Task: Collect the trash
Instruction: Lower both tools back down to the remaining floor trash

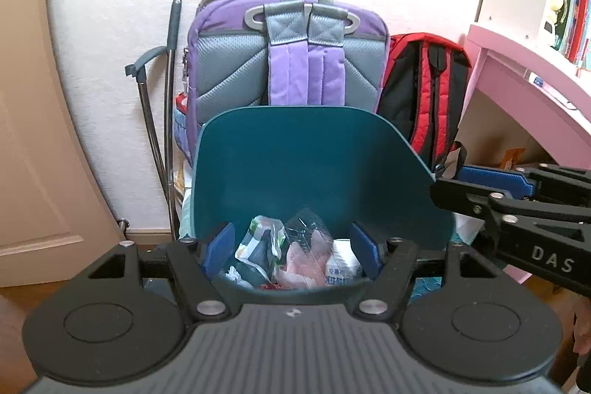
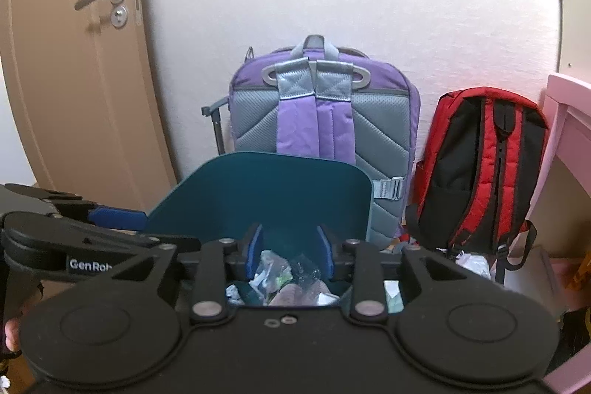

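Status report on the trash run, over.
Both tongs, left and right, open and empty over the bin. Wrappers inside. Nothing in the way.

Trash (image 1: 295, 253) in bin (image 1: 314, 165), two backpacks (image 1: 288, 50) behind, door (image 2: 74, 80) left

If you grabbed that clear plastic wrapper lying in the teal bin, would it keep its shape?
Probably not. The clear wrapper is already crumpled, so it would likely flop and crush between the pads. It looks thin and empty, probably very light. Its glossy film may slip.
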Available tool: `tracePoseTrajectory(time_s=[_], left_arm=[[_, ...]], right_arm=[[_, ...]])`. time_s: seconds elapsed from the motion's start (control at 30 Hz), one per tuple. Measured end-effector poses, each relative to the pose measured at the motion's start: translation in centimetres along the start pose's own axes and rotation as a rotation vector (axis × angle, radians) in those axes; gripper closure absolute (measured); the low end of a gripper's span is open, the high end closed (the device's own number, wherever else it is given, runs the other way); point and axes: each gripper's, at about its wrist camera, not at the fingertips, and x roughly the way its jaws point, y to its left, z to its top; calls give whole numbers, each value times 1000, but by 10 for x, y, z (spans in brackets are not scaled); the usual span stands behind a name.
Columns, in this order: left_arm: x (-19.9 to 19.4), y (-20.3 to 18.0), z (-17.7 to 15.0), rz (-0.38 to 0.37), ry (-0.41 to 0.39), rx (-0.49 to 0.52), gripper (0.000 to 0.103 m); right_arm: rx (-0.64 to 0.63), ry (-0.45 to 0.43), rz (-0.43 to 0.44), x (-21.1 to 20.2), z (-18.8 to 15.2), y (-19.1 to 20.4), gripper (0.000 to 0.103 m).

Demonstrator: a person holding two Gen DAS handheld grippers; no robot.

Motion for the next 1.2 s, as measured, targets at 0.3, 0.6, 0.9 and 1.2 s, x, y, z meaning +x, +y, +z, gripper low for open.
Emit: tracePoseTrajectory(time_s=[0.3, 0.6, 0.9, 1.2], left_arm=[[-56, -4, -18, -1, -33, -16, 32], [-100, -4, -49, -14, -37, -21, 30], [-126, 13, -98, -49, -15, -50, 20], [-107, 51, -158, -25, 77, -136, 15]], right_arm=[[-14, -42, 48, -58, -8, 12, 68], [-41, -83, 112, -108, -29, 31, 53], [-53, -28, 176, -120, -74, 45, 51], [-35, 104, 217, -87, -140, 52, 51]])
